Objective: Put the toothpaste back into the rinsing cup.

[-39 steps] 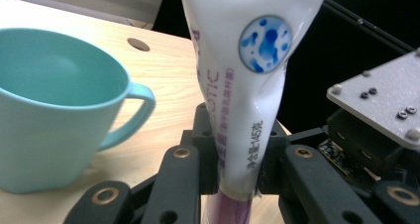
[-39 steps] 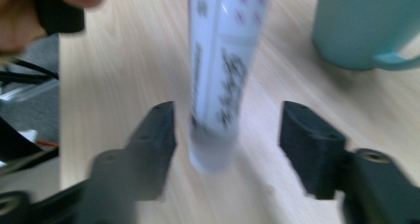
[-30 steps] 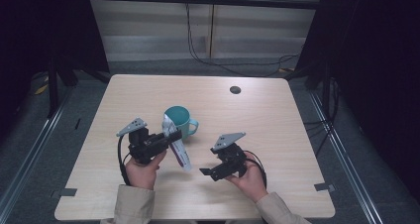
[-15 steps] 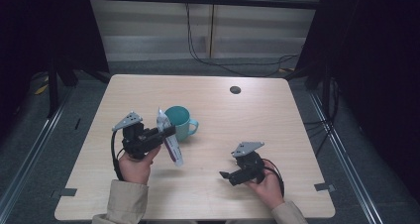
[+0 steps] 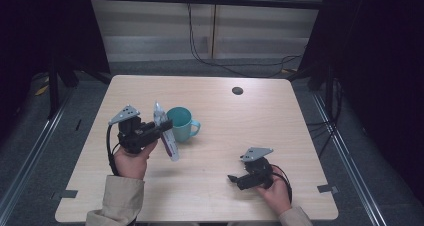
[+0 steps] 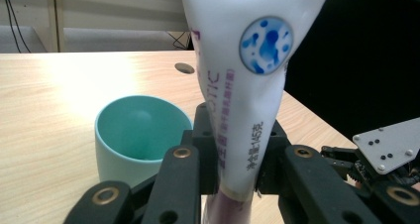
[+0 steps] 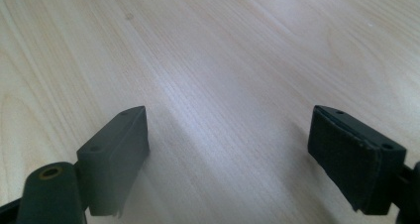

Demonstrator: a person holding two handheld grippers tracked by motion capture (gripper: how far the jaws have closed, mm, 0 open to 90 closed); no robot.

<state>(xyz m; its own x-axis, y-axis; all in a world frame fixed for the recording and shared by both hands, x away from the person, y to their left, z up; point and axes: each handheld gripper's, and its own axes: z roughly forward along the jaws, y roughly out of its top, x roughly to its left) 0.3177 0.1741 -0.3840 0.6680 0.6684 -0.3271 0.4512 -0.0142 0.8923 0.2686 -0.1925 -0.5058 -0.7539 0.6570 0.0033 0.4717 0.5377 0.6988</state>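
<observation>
Jaws of the left gripper [image 6: 233,179] are pinched on a white tube [image 6: 245,85], gripping it low on its body, just above a purple band that runs down between the jaws and out of sight. The tube rises from the jaws and widens toward its flat crimped end at the top of the left gripper view; it bears purple lettering and a round blue spotted mark well above the pinch. From the high view the same tube [image 5: 165,131] stands tilted in the left gripper [image 5: 159,130], its upper end leaning away from the person and its purple lower end hanging below the jaws, above the table [image 5: 280,116].

Just beyond the left jaws, and a little to their left in the left gripper view, stands a teal mug [image 6: 138,140], upright and open-mouthed; its inside looks empty. In the high view the mug [image 5: 180,123] sits just past the tube with its handle turned away from the left gripper. Whether tube and mug touch cannot be told.

Off to the right of the left jaws, the right gripper [image 5: 234,178] lies low over the table, held in the person's right hand [image 5: 275,191]. Its jaws are spread wide, with only bare wood grain between and ahead of them.

Far beyond both, a small dark round disc [image 5: 237,90] sits in the tabletop near the far edge.
</observation>
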